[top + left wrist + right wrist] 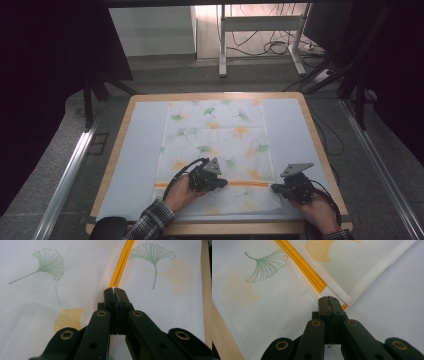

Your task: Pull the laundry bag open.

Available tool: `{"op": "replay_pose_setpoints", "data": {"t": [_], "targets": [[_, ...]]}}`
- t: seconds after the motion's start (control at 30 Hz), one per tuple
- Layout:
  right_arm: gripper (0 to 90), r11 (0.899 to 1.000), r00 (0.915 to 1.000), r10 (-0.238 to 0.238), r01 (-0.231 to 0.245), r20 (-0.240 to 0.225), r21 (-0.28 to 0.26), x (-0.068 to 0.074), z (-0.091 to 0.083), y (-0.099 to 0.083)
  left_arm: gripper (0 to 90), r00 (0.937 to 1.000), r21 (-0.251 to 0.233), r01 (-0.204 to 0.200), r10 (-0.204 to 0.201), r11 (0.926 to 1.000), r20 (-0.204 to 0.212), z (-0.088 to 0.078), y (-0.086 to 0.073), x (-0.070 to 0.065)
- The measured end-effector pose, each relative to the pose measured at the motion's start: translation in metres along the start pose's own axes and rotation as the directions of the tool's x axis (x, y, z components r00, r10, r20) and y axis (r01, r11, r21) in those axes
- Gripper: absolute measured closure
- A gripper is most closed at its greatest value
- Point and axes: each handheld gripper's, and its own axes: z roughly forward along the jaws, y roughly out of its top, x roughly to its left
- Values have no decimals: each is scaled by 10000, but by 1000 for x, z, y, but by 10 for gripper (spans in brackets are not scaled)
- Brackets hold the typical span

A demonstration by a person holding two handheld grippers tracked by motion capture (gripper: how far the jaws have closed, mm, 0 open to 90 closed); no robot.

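Observation:
A white cloth printed with green and yellow ginkgo leaves lies flat on the table, and an orange stripe crosses it near the front. My left gripper is shut on the cloth partway along that stripe. In the left gripper view the stripe runs as a raised ridge straight into its closed tips. My right gripper is shut on the cloth's right hem. In the right gripper view the stripe ends at the hem in its closed tips.
A white mat covers the wooden table under the cloth. Metal rails run along both sides of the table. Beyond it stand desk legs and loose cables on the floor.

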Motion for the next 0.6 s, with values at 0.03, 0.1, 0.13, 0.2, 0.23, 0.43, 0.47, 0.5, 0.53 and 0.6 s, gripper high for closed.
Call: {"op": "replay_pose_setpoints", "data": {"t": [0.03, 0.1, 0.13, 0.2, 0.23, 0.43, 0.47, 0.5, 0.53, 0.6], "targets": [[894, 10000, 10000, 0, 0, 0, 0, 0, 0, 0, 900, 10000, 0, 0, 0, 10000, 0, 0, 0, 0], [893, 10000, 10000, 4, -4, 14, 7, 0, 0, 0, 900, 10000, 15, -15, 15, 10000, -28, -1, -1, 0], [893, 10000, 10000, 10, -10, 13, -2, 0, 0, 0, 900, 10000, 39, 26, -25, 10000, -68, -3, -2, 0], [893, 10000, 10000, 32, -32, 9, -3, 0, 0, 0, 900, 9999, 79, 45, -45, 10000, -91, -3, -3, 0], [893, 10000, 10000, 32, -32, 9, -3, 0, 0, 0, 900, 9999, 79, 70, -69, 9999, -101, -4, -5, 0], [893, 10000, 10000, 19, -19, 24, -3, 0, 0, 0, 900, 9998, 91, 149, -147, 9998, -158, -9, -9, 1], [893, 10000, 10000, 18, -18, 29, 0, 0, 0, 0, 900, 9997, 122, 153, -151, 9998, -169, -10, -10, 1], [893, 10000, 10000, 18, -18, 29, 0, 0, 0, 0, 900, 9997, 122, 153, -151, 9998, -169, -10, -10, 1], [893, 10000, 10000, 21, -21, 27, -6, 0, 0, 0, 900, 9998, 150, 127, -124, 9998, -186, -12, -11, 1], [893, 10000, 10000, 21, -21, 29, -8, 0, 0, 0, 900, 9996, 128, 176, -174, 9998, -200, -14, -13, 1]]}}
